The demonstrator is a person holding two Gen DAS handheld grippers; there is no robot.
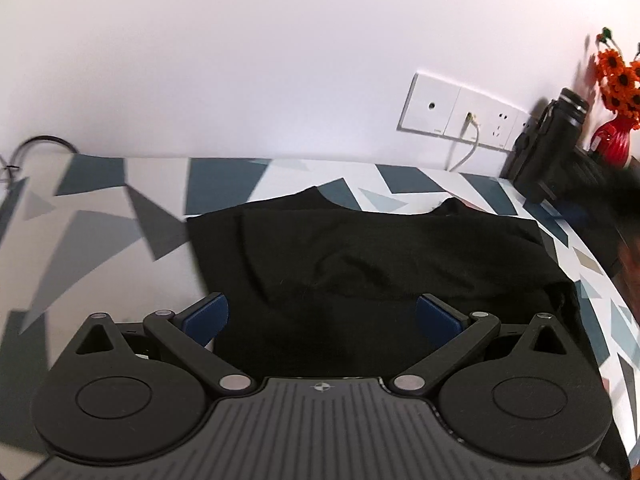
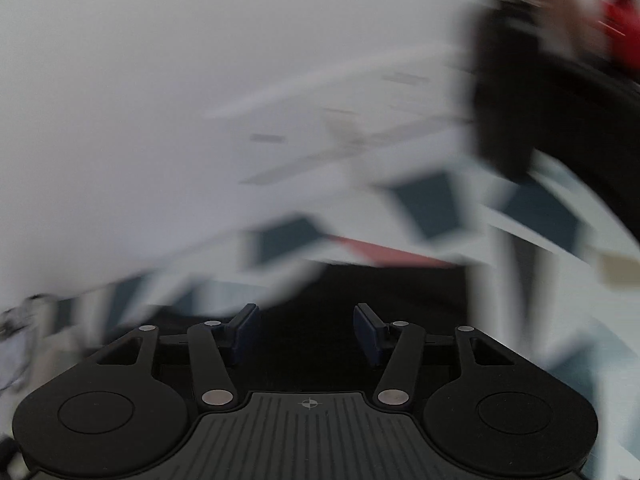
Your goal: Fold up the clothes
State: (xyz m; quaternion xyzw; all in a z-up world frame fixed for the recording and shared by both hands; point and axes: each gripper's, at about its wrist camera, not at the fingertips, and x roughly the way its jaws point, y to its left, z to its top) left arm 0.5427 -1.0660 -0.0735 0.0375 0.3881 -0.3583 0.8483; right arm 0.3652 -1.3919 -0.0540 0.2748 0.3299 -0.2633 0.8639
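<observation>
A black garment (image 1: 360, 256) lies partly folded on a table covered with a grey, blue and white triangle-patterned cloth (image 1: 100, 216). My left gripper (image 1: 320, 314) hangs over the garment's near part, its blue pads (image 1: 206, 316) spread wide with nothing between them. The right wrist view is heavily blurred by motion. There my right gripper (image 2: 307, 326) stands partly open above dark fabric (image 2: 360, 292), and I see no cloth pinched between its pads (image 2: 370, 328).
A white wall with a socket panel (image 1: 460, 114) and a plugged cable rises behind the table. At the far right stand a black bottle (image 1: 554, 140) and a red vase (image 1: 610, 140) with orange flowers. A dark blurred shape (image 1: 628, 216) enters at the right edge.
</observation>
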